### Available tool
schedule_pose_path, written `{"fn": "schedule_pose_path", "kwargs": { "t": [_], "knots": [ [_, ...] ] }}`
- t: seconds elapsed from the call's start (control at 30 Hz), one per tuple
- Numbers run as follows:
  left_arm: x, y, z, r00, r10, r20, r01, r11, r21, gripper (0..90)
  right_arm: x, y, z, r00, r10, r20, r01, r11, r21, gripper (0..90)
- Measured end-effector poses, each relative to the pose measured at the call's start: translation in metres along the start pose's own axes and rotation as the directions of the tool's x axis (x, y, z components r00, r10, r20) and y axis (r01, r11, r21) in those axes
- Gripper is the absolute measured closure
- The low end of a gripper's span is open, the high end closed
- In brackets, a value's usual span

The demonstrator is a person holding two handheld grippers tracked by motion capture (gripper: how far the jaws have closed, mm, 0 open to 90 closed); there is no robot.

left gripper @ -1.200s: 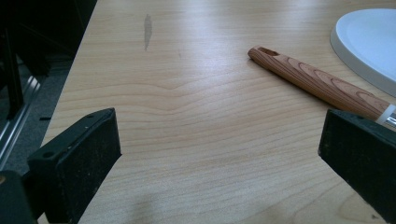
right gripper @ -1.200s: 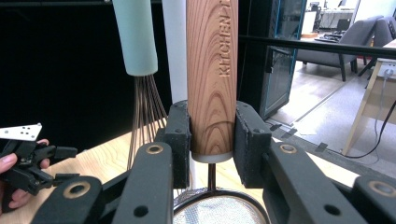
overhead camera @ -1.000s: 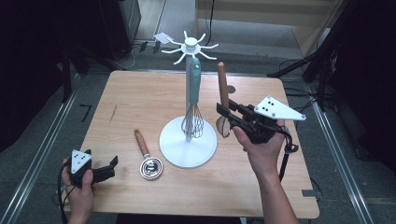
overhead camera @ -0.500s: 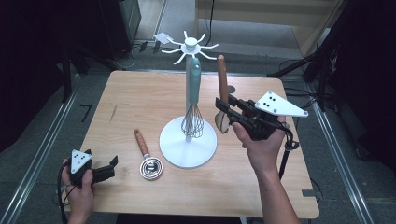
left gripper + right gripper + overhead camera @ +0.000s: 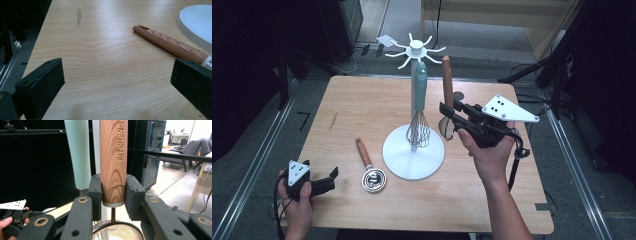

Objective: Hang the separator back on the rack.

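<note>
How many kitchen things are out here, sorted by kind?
Wooden-handled utensils: 2, one clamped upright in the right tongs, the wooden-handled strainer, and one lying on the table, the wooden-handled utensil.
Whisks: 1, the mint-handled whisk hanging on the rack.
Racks: 1, the white rack.
Total: 4

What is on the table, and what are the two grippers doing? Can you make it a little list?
table: wooden
stand: white, hooks on top
whisk: hangs on stand
right gripper: shut on strainer's wooden handle, held upright beside stand
strainer: mesh below the gripper
left gripper: open, low at table's near left corner
scoop: lies left of stand's base
</note>
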State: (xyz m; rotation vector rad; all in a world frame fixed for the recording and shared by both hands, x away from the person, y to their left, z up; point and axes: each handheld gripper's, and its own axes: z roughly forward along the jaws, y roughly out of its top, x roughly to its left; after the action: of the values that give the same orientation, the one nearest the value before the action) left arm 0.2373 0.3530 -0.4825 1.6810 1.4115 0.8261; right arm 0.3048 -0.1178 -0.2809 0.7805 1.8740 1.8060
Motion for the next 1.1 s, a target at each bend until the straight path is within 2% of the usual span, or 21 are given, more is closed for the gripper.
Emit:
{"fn": "schedule_pose_path", "kwargs": {
  "t": [0.63, 1.1],
  "knots": [
    [0.0, 0.0, 0.0, 1.0, 0.001, -0.001, -0.001, 1.0, 0.001, 0.0, 0.002, 0.0, 0.01, 1.0, -0.004, -0.008, 0.004, 0.9998, 0.019, 71.5],
    [0.0, 0.0, 0.0, 1.0, 0.001, -0.001, -0.001, 1.0, 0.001, 0.0, 0.002, 0.0, 0.013, 0.9997, -0.025, -0.002, 0.025, 0.9992, 0.031, 71.4]
  ]
}}
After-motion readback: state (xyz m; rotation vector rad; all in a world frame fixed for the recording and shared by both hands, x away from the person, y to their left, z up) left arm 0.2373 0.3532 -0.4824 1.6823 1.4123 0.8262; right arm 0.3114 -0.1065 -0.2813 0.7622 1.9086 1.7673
